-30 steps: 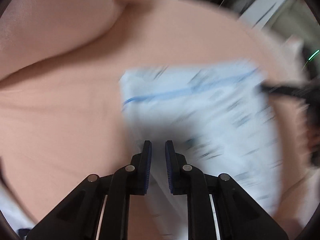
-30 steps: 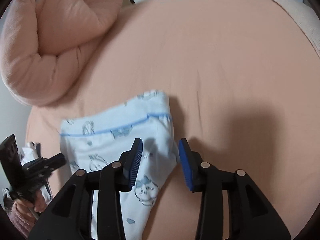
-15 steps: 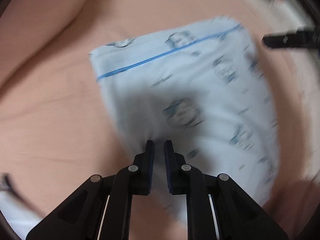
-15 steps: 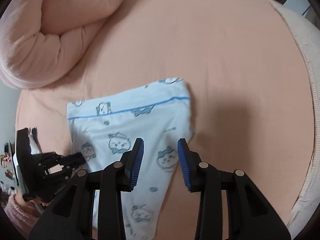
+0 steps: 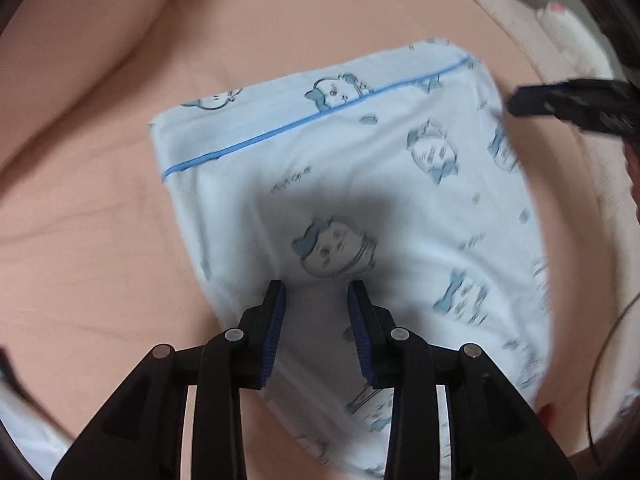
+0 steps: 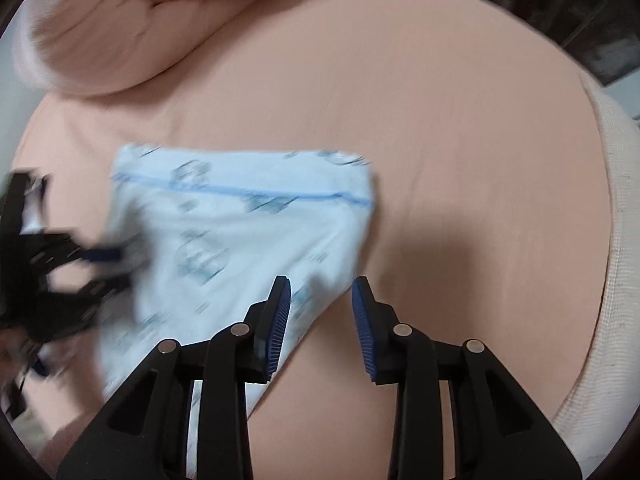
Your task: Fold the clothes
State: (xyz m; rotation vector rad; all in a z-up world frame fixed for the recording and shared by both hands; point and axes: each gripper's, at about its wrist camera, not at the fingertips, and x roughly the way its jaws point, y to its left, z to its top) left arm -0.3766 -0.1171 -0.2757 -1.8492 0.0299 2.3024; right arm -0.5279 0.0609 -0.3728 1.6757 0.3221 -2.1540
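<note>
Your left gripper sits at the bottom centre of the left wrist view with its blue-padded jaws spread apart and nothing between them; they hover over the pale blue folded garment printed with cartoon faces, whose cloth shows through the gap. Whether the tips touch the fabric, you cannot tell from here. The garment fills the middle and right of that frame, lying flat on the peach-coloured bed sheet, with a thin bright blue piping line running across it near its upper edge.

In the right wrist view your right gripper is likewise parted wide and holds nothing. Its left pad lies over the garment's lower right edge, while the right pad stands over bare sheet. The garment sits in the left centre of this frame (blurred by motion, so the print is hard to read).

A rolled peach quilt fills the upper left of the right wrist view, apart from the garment. Your left tool shows as a dark blur at the left edge there, just beside the cloth.
</note>
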